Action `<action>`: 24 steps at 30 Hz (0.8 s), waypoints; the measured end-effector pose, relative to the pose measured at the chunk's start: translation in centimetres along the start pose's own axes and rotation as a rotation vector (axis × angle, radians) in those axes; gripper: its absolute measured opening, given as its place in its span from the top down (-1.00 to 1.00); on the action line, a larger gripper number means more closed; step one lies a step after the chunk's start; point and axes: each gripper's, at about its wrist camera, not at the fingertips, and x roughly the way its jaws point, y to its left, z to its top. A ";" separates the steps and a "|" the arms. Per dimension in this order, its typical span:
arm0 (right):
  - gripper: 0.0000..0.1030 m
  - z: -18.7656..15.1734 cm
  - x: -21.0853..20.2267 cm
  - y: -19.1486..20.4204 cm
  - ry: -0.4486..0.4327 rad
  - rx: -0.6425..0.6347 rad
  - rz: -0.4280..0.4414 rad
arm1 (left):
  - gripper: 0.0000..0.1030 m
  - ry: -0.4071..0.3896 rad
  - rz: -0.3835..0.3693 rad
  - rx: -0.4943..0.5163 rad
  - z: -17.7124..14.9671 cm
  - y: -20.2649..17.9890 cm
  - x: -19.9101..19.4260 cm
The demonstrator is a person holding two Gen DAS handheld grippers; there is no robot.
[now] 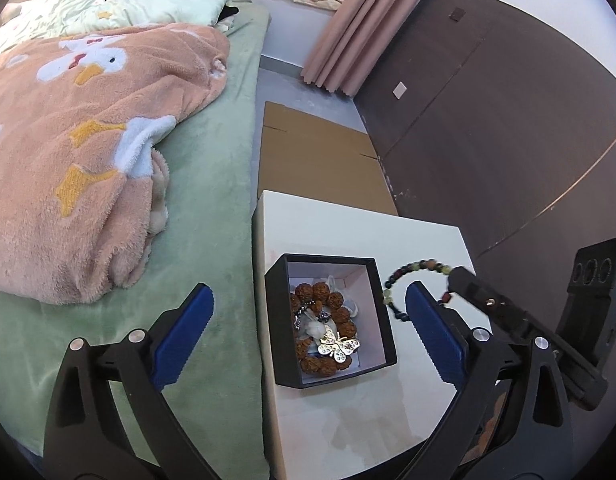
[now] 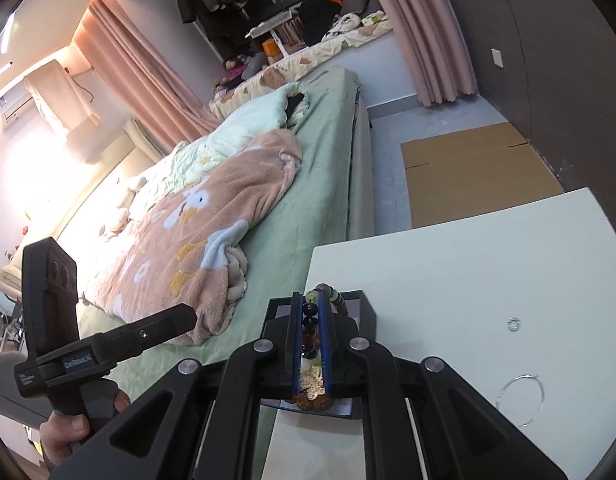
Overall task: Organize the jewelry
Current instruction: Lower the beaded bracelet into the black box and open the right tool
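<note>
— Bedside, what do you have on that white tabletop (image 1: 348,216)?

— I have the beaded bracelet (image 1: 412,276) pinched in my right gripper (image 2: 310,344), its fingers pressed together on the beads so the loop hangs free just beside the black box (image 1: 280,320), not yet over it.

— What's inside the box?

— A brown seed-bead bracelet (image 1: 320,300) and a butterfly brooch (image 1: 340,346), piled together; I judge the held one belongs there too.

— And your other side?

— My left gripper (image 1: 308,336) is spread wide and empty, straddling the box, probably ready to steady it. A thin hoop (image 2: 522,400) and a small ring (image 2: 513,324) lie well apart on the tabletop, still to collect. Beyond are the bed (image 1: 212,200) and pink blanket (image 1: 88,160).
</note>
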 end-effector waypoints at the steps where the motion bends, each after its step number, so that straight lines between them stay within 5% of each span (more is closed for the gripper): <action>1: 0.84 -0.1 0.5 0.3 0.010 -0.011 -0.003 | -0.86 -0.001 -0.001 -0.001 0.1 0.1 0.0; 5: 0.76 -0.6 2.8 1.0 0.075 -0.016 -0.050 | -0.86 -0.003 -0.006 -0.004 0.1 0.3 -0.1; 7: 0.49 -0.9 3.3 1.0 0.094 -0.006 -0.035 | -0.86 -0.002 -0.010 -0.006 0.1 0.4 -0.1; 9: 0.26 -1.2 2.9 1.0 0.079 -0.001 -0.040 | -0.86 -0.002 -0.013 -0.006 0.1 0.4 -0.2; 15: 0.01 -1.1 0.0 -0.9 0.036 0.038 -0.038 | -0.86 -0.003 -0.029 0.006 0.1 -0.5 -0.3; 24: -0.09 -1.2 -3.8 -5.6 0.019 0.126 -0.119 | -0.86 0.010 -0.055 0.064 -0.3 -4.0 1.0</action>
